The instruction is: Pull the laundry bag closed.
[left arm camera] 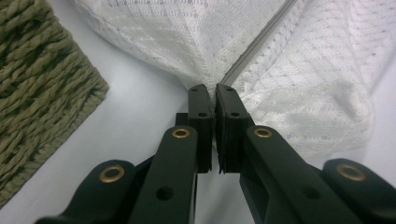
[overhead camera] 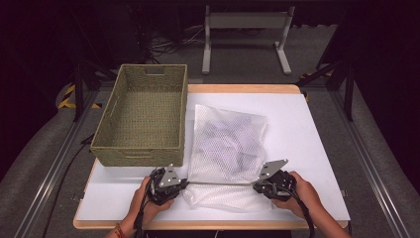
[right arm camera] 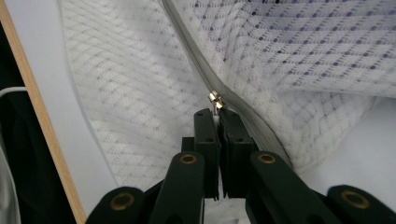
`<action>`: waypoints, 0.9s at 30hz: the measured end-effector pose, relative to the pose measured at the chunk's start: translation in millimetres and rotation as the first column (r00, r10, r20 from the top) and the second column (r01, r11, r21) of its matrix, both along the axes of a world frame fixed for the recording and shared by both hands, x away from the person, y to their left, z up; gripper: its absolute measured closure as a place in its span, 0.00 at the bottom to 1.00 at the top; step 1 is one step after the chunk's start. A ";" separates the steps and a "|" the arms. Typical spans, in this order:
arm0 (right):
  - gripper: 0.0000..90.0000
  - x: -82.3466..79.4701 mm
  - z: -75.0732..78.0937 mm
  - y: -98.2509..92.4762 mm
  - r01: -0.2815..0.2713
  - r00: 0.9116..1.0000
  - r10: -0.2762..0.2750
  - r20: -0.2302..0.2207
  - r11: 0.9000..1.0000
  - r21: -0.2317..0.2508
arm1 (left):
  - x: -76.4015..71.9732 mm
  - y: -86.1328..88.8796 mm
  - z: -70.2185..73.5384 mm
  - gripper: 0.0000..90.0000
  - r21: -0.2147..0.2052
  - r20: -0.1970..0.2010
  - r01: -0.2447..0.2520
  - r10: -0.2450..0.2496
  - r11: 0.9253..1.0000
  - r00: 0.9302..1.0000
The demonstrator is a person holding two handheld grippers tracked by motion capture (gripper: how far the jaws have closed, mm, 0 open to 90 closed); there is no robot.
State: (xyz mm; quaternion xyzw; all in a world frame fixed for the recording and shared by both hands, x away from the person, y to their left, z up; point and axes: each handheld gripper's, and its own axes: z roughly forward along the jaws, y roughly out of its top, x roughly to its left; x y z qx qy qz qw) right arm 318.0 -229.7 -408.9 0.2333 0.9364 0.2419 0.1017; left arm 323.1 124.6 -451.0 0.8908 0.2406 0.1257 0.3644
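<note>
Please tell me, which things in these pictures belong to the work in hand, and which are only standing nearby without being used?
In use:
- mesh bag, stretched along its zipper
- left gripper, shut on the bag's corner
- right gripper, shut on the zipper pull

Nearby, untouched:
- woven basket, beside the bag
- white table
- metal stand on the floor behind

This looks like a lab or recording studio rather than a home. Around the white-topped table that the grippers work over, aluminium frame rails run along the grey carpeted floor, black curtains close off the sides, and beyond the table, farthest from the grippers, stand a white metal stand and loose cables.
</note>
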 end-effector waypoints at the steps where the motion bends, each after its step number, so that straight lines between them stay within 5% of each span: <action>1: 0.97 -0.5 1.6 -2.1 0.002 1.000 -0.002 0.004 1.000 0.007 | -0.2 0.2 -0.1 0.95 0.000 -0.002 -0.001 0.001 1.000 1.000; 14: 0.97 -0.6 6.4 -11.1 0.048 0.999 -0.046 -0.027 0.998 0.046 | 0.6 4.6 4.2 0.96 0.000 0.017 -0.007 0.007 1.000 1.000; 16: 0.97 -1.0 7.3 -11.5 0.043 0.999 -0.042 -0.031 0.998 0.052 | 4.7 9.3 4.8 0.96 -0.024 -0.019 -0.017 0.017 1.000 1.000; 21: 0.97 -0.7 4.8 -11.2 0.049 0.998 -0.047 -0.045 0.998 0.050 | 2.6 10.0 4.1 0.96 0.022 0.006 -0.021 0.021 1.000 1.000; 23: 0.97 -1.0 4.5 -11.5 0.053 0.998 -0.051 -0.042 0.998 0.038 | 5.9 15.5 4.5 0.96 -0.007 -0.008 -0.026 0.026 1.000 1.000; 25: 0.97 -0.8 5.3 -13.8 0.063 0.997 -0.061 -0.044 0.997 0.036 | 5.0 17.1 5.1 0.96 0.062 0.029 -0.080 0.078 0.995 0.997; 26: 0.97 -0.9 5.1 -15.4 0.081 0.996 -0.081 -0.020 0.997 -0.007 | 8.4 24.3 4.0 0.96 0.012 -0.016 -0.073 0.074 0.997 0.997; 27: 0.97 0.8 4.5 -22.2 0.093 0.995 -0.093 -0.024 0.996 0.012 | 9.0 28.0 3.0 0.96 -0.017 -0.028 -0.061 0.060 0.998 0.998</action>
